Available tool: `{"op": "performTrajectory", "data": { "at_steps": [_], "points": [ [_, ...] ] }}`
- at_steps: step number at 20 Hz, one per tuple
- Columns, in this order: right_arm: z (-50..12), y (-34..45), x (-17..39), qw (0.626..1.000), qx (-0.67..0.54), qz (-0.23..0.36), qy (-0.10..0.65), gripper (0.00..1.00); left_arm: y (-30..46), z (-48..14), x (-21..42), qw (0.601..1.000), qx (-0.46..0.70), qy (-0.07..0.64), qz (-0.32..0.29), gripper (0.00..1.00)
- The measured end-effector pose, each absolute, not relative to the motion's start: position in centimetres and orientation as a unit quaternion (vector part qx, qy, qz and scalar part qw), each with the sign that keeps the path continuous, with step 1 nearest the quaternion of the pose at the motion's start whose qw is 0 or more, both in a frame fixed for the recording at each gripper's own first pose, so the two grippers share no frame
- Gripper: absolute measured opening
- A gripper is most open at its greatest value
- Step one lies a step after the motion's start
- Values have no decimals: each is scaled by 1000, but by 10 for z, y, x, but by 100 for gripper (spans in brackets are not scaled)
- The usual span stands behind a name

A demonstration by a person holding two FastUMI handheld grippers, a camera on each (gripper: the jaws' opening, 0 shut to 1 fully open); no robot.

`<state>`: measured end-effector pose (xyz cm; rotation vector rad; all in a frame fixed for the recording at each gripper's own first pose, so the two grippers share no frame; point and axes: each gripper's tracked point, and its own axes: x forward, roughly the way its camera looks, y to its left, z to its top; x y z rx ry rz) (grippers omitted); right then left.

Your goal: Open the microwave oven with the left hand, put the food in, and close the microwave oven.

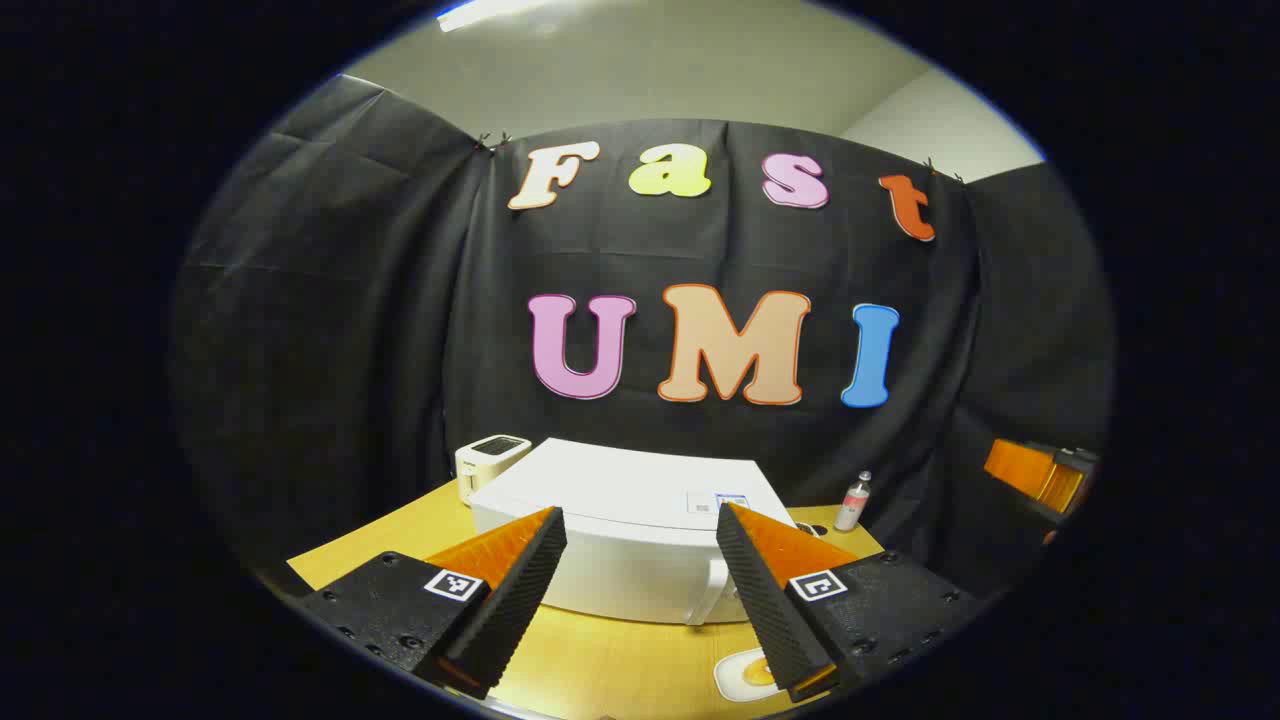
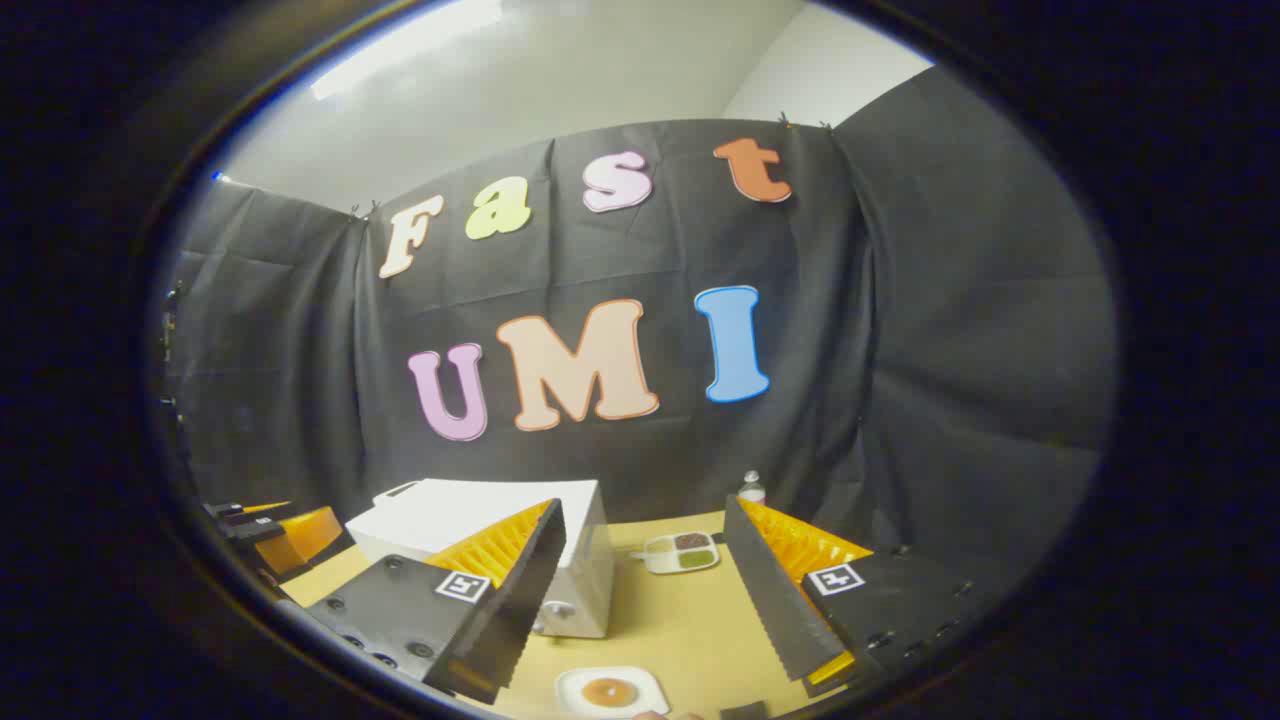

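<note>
A white microwave oven [image 1: 620, 530] stands shut on the wooden table [image 1: 620, 665], its handle [image 1: 712, 592] at the right of its front. My left gripper [image 1: 640, 575] hangs open in front of and above it, nothing between its fingers. A white square plate with round brown food [image 1: 748, 674] lies on the table before the oven's right side. In the right gripper view the microwave oven [image 2: 500, 545] is at the left and the plate of food [image 2: 612, 692] lies low between the fingers of my right gripper [image 2: 645, 585], which is open and well above it.
A small white toaster [image 1: 488, 462] sits behind the oven at the left. A small bottle [image 1: 853, 501] stands at the back right near the black cloth wall. A white tray with compartments of food [image 2: 682, 552] lies on the wooden table [image 2: 680, 620] to the oven's right. The other gripper [image 2: 270, 535] shows at the left edge.
</note>
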<state>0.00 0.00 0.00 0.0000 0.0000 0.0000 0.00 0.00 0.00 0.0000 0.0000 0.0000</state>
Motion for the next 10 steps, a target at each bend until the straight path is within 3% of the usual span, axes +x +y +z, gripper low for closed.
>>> {"op": "performTrajectory", "data": {
  "at_steps": [1,2,10],
  "points": [
    [-1,2,-3,1000,-2,-6,5,98,8,6,-2,1000,-12,-2,2,95],
    [-1,4,-6,1000,-5,-12,6,92,13,11,-3,1000,-19,-6,1,95],
    [6,19,-34,999,-42,-15,2,92,12,27,-7,999,8,-25,-19,95]
  ]
}}
